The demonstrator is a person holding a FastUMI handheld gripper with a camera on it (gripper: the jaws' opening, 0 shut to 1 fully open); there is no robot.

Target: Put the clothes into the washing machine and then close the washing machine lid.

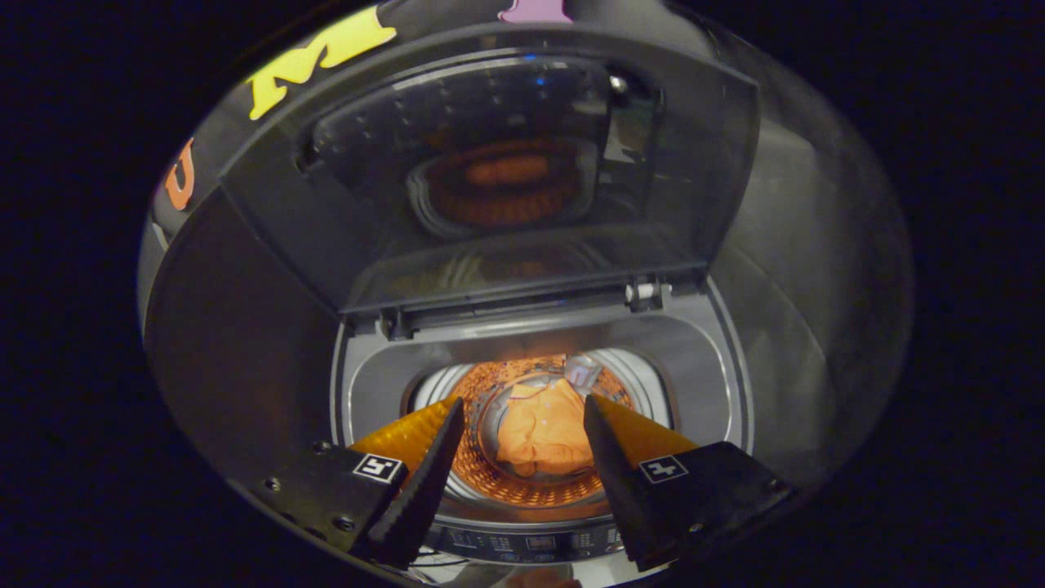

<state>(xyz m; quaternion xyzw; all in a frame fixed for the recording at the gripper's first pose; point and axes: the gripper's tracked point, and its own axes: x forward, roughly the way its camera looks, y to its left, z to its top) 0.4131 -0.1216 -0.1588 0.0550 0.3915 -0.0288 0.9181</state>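
Observation:
A top-loading washing machine (702,359) stands below me with its glass lid (506,180) raised upright at the back. Down in the drum (531,486) lies an orange garment (543,433), loose on the drum floor. My gripper (522,412) hangs above the drum opening, open, with the garment seen through the gap between its fingers and far below them. Nothing is held between the fingers. The lid's glass reflects the lit drum.
The machine's control panel (531,543) runs along its front edge, just under my fingers. Lid hinges (645,294) sit at the back of the opening. Black cloth walls close in on the left and right of the machine.

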